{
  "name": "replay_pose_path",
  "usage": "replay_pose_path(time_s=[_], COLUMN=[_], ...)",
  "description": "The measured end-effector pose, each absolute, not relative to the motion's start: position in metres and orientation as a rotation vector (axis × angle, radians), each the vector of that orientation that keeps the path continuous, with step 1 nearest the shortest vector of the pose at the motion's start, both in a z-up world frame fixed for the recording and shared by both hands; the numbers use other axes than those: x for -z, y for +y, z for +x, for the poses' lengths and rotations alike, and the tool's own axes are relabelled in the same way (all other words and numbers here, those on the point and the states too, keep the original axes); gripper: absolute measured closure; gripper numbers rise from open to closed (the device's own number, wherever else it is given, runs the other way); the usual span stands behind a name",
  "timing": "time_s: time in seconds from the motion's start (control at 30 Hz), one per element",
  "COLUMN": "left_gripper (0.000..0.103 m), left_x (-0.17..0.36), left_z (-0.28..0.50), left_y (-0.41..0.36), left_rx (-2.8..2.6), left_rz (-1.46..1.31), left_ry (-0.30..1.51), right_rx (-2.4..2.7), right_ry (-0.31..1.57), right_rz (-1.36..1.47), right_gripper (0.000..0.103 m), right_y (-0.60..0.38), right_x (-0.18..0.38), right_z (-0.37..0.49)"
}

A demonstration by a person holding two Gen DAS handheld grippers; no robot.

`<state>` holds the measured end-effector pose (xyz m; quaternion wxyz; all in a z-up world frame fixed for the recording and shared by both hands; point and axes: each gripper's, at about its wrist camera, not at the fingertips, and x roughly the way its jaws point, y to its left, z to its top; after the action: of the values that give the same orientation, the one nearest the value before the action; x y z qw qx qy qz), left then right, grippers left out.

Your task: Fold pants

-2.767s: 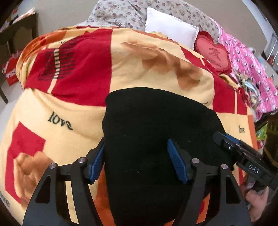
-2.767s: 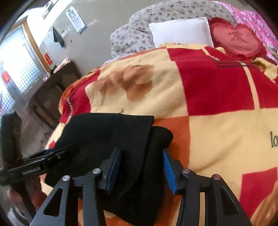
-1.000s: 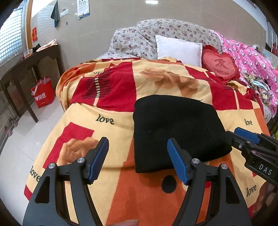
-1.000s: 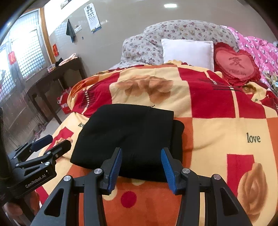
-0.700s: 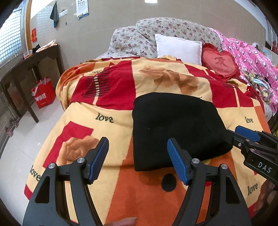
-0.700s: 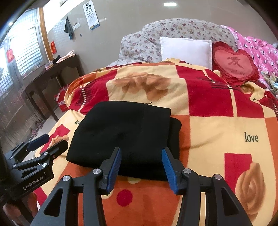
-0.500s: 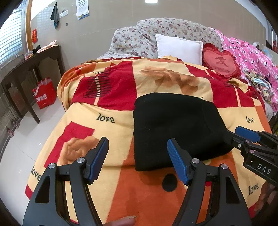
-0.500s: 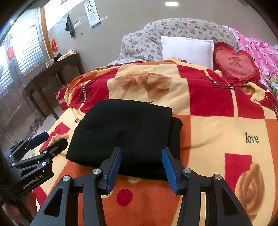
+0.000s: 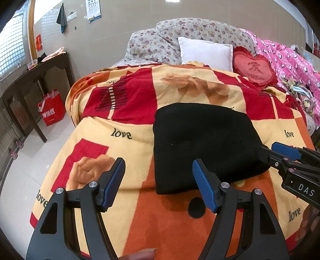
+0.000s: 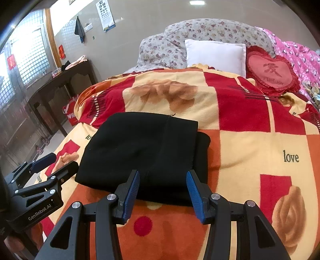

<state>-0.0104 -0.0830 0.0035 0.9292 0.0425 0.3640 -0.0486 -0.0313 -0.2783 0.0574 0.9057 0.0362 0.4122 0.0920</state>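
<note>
Jaws on both the left gripper (image 9: 158, 184) and right gripper (image 10: 163, 190) hang open, empty. Pants (image 10: 144, 148) look folded on the bed (image 10: 250, 152); next maybe just tidy that offset edge.

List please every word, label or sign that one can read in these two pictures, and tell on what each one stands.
"love": several times on the blanket.
"DAS": on the right gripper body.
"GenRobot.AI": on the left gripper body.
"I LOVE YOU", under a Chinese character: on the heart cushion.
Eye chart on the wall: rows of "E" shapes, lower rows too small.
Red bag: white print, not readable.
Red wall signs: blurred.
</note>
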Motion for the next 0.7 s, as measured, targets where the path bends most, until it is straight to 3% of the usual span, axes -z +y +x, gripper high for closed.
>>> replay_pose_path(time_s=[0.7], left_gripper=[0.033], left_x=[-0.0015], left_z=[-0.0098], left_y=[-0.0840], left_rx=[0.105], left_rz=[0.092], left_ry=[0.756], right_rx=[-0.194], right_ry=[0.861], right_rz=[0.067], right_gripper=[0.056], right_y=[-0.2759], right_x=[-0.0534], right_z=[-0.0301])
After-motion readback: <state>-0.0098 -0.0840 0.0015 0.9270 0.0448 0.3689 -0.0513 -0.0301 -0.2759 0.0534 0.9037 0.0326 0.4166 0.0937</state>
